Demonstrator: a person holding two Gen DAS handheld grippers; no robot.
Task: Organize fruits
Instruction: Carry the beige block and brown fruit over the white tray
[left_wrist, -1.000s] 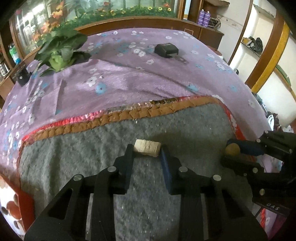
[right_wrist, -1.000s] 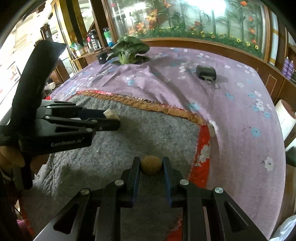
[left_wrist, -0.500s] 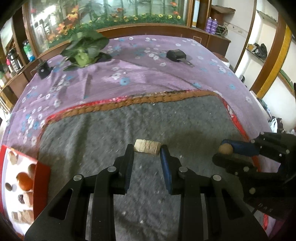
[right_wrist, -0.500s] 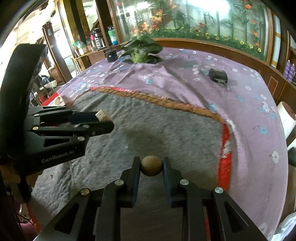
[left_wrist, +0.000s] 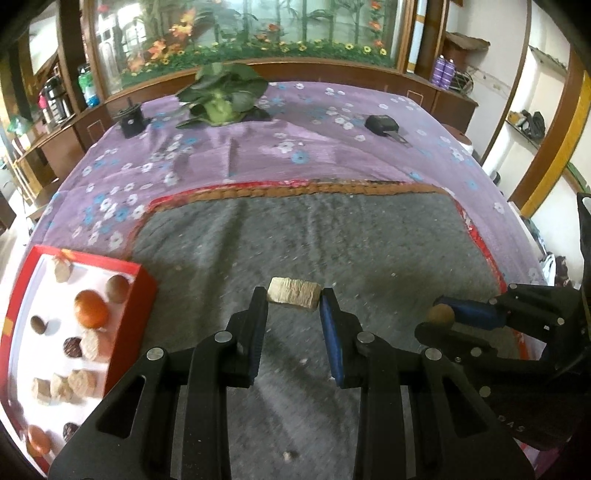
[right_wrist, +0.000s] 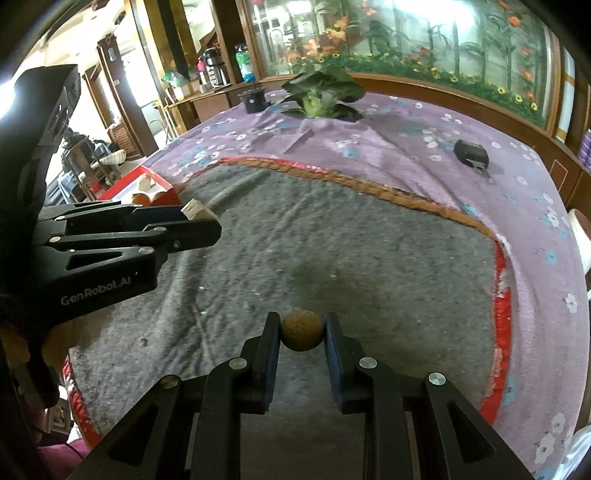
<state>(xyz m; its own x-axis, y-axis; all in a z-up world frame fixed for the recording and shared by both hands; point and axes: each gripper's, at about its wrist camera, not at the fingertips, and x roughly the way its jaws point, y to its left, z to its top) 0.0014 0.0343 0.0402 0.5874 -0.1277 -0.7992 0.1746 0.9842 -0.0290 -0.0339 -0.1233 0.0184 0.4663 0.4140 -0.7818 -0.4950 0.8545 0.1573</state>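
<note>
**Both grippers loaded, tray now in reach**

Purple flowered cloth (left_wrist: 332, 147) covers the big table, with a grey mat (left_wrist: 314, 251) laid over its near half. Compared with a second ago, both hands have swung toward the table's left side, and the red tray (left_wrist: 146, 284), absent from the left view then, now fills that view's lower-left corner. It already holds oranges, dark nuts and pale chunks in loose groups. That suggests the carry is nearly done and the drop-off comes next.

The left gripper (left_wrist: 293, 299) is closed on a pale block (left_wrist: 293, 297), pinched by its ends above the mat. The right gripper (right_wrist: 302, 330) is clamped tight on a small brown ball (right_wrist: 302, 330), also clear of the mat. Neither grip has changed over the second.

The left view shows the tray's contents from above; the right view catches only a far corner of the tray (right_wrist: 162, 197) behind the left gripper (right_wrist: 201, 225), so sorting by compartment can be judged from the left camera alone. The right view, though, shows the ball's whole outline, which the left view shows only side-on at the right gripper (left_wrist: 439, 317).
</note>
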